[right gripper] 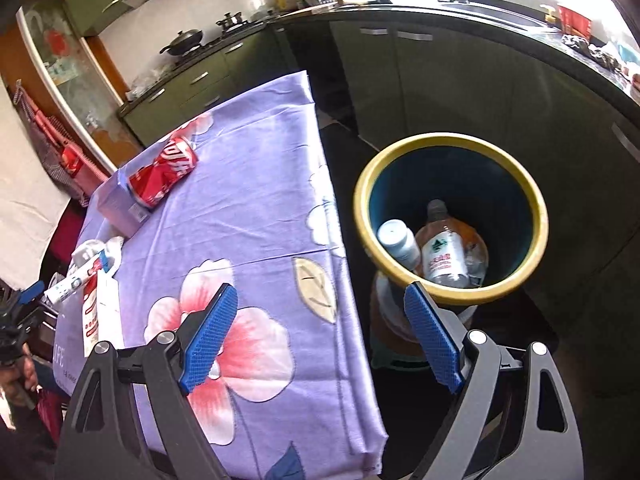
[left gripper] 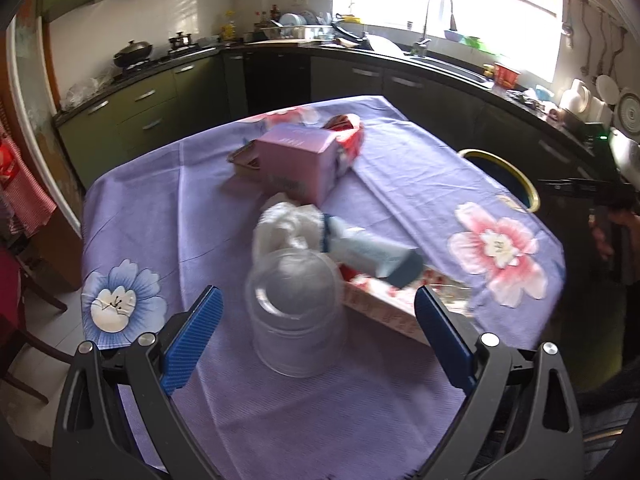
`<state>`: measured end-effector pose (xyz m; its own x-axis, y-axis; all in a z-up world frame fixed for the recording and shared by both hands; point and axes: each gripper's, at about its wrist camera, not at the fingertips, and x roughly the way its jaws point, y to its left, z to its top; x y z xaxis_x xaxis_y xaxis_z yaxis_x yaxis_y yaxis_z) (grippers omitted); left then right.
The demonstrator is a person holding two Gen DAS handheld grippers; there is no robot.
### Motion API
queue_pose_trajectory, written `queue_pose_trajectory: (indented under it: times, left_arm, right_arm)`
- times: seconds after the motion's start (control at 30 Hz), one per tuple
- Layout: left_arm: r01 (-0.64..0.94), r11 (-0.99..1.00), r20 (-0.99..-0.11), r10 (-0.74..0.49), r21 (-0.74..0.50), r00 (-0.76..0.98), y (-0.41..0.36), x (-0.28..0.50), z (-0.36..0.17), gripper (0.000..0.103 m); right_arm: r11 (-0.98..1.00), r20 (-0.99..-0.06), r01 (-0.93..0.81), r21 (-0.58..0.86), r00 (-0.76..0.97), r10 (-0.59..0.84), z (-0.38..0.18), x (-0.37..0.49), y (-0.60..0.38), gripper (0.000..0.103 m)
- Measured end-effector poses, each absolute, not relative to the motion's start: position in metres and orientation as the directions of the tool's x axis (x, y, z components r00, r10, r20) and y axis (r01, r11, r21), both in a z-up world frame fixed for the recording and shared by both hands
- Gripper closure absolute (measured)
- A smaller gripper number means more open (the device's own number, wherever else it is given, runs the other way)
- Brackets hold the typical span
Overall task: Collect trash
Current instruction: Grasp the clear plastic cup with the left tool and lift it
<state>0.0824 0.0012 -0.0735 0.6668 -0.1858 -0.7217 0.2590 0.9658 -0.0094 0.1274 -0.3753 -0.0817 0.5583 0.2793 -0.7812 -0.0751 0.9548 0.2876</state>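
My left gripper (left gripper: 318, 300) is open, its blue pads on either side of a clear plastic cup (left gripper: 295, 312) that stands upside down on the purple floral tablecloth (left gripper: 160, 208). Behind the cup lie crumpled white tissue (left gripper: 286, 224), a pale blue tube box (left gripper: 370, 254), a red-patterned flat box (left gripper: 384, 312), a pink carton (left gripper: 298, 162) and a red can (left gripper: 348, 130). My right gripper (right gripper: 316, 300) is open and empty, over the table's edge beside the yellow-rimmed bin (right gripper: 452, 216). The bin holds a clear bottle (right gripper: 442, 254) and a white bottle (right gripper: 400, 242).
The bin's rim (left gripper: 504, 176) shows past the table's right edge in the left wrist view. Dark kitchen cabinets (right gripper: 460, 80) and a counter with a sink stand behind. A chair (left gripper: 24, 320) stands at the table's left. The can (right gripper: 164, 172) lies on the carton.
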Motion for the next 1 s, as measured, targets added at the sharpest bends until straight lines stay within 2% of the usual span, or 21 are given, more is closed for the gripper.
queue_pose_trajectory:
  times: [0.13, 0.43, 0.5, 0.6, 1.0]
  left_arm:
    - [0.245, 0.969, -0.739, -0.191, -0.037, 0.646, 0.011, 0.090, -0.090, 0.013]
    - [0.260, 0.963, -0.742, -0.225, -0.070, 0.631, 0.013, 0.106, -0.108, 0.024]
    - [0.264, 0.961, -0.744, -0.231, -0.075, 0.627, 0.011, 0.110, -0.111, 0.029]
    - [0.267, 0.960, -0.749, -0.235, -0.081, 0.619, 0.009, 0.112, -0.114, 0.043]
    - [0.233, 0.970, -0.731, -0.208, -0.070, 0.650, 0.022, 0.089, -0.090, 0.043]
  right_arm:
    - [0.953, -0.783, -0.084, 0.292, 0.550, 0.289, -0.084, 0.126, -0.372, 0.018]
    - [0.950, -0.793, -0.082, 0.303, 0.531, 0.299, -0.092, 0.130, -0.368, 0.018]
    - [0.949, -0.795, -0.082, 0.304, 0.528, 0.301, -0.093, 0.130, -0.367, 0.018]
    - [0.947, -0.795, -0.083, 0.310, 0.523, 0.306, -0.096, 0.131, -0.365, 0.018]
    - [0.938, -0.788, -0.095, 0.332, 0.519, 0.331, -0.097, 0.132, -0.362, 0.018]
